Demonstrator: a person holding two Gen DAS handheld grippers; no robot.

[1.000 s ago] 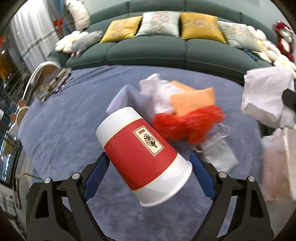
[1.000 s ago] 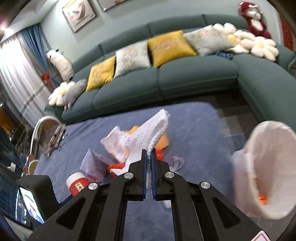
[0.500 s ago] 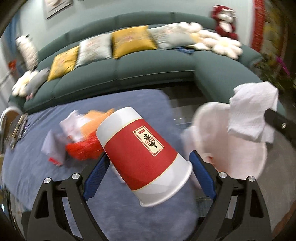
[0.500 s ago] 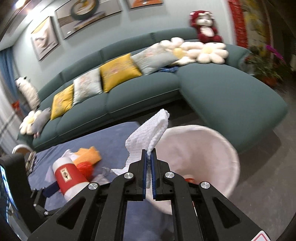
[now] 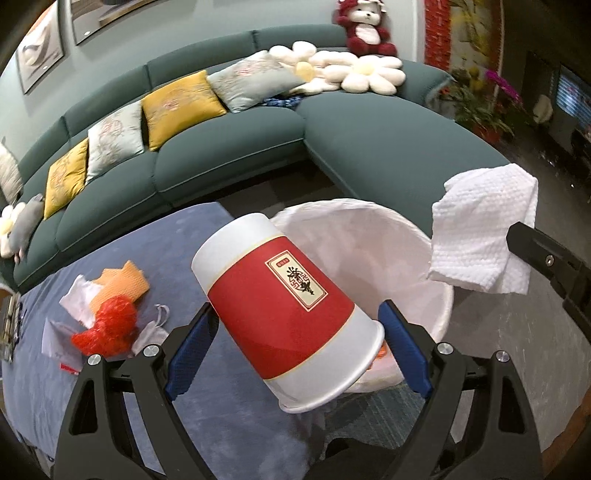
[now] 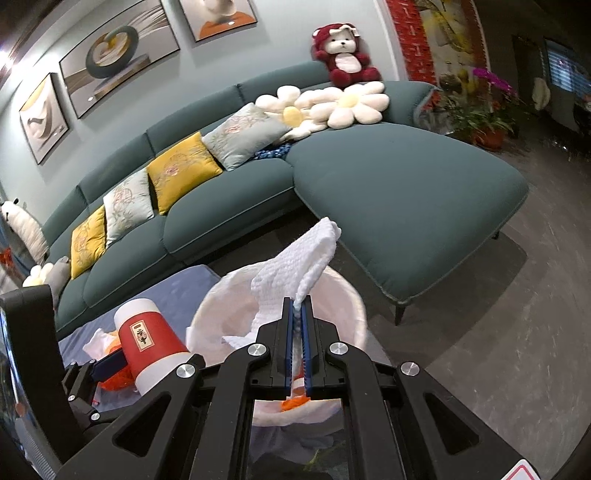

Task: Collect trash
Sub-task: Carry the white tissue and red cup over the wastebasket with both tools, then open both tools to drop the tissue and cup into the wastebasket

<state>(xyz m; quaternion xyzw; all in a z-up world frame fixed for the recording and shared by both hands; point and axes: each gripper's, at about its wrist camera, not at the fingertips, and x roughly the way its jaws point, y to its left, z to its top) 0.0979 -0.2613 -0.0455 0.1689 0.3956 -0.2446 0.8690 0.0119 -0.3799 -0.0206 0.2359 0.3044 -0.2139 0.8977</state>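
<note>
**Cup and paper towel held at the bin**

The red-and-white paper cup [image 5: 284, 306] lay tilted between the blue pads [image 5: 404, 347] of the left gripper [image 5: 295, 343], its wide mouth toward the camera and its base pointing up and away. The jaws stood wide and pressed on the cup from both sides, so it was grasped just in front of the white-lined trash bin [image 5: 439, 291], partly covering the bin's near rim. In the right wrist view the same cup [image 6: 147, 339] showed to the left of the bin [image 6: 354, 299].

The right gripper [image 6: 298, 350] was clenched on a white paper towel [image 6: 299, 262], pinching its lower edge so that the rest stood up above the fingers, in front of the bin's opening. From the left wrist view the towel [image 5: 484, 236] hung beyond the bin's right rim, at the tip of the other gripper [image 5: 546, 262]. Something orange [image 6: 295, 400] lay at the bottom of the bin.

On the blue rug [image 5: 155, 258], to the left, a pile of litter remained: a red mesh ball [image 5: 110, 325], an orange piece [image 5: 122, 284], crumpled white paper [image 5: 79, 299] and a small grey pouch [image 5: 151, 328]. Behind stood a dark green sofa [image 5: 369, 125] with yellow and grey cushions [image 5: 181, 99], flower pillows [image 5: 369, 74] and a red plush bear [image 5: 364, 27].
</note>
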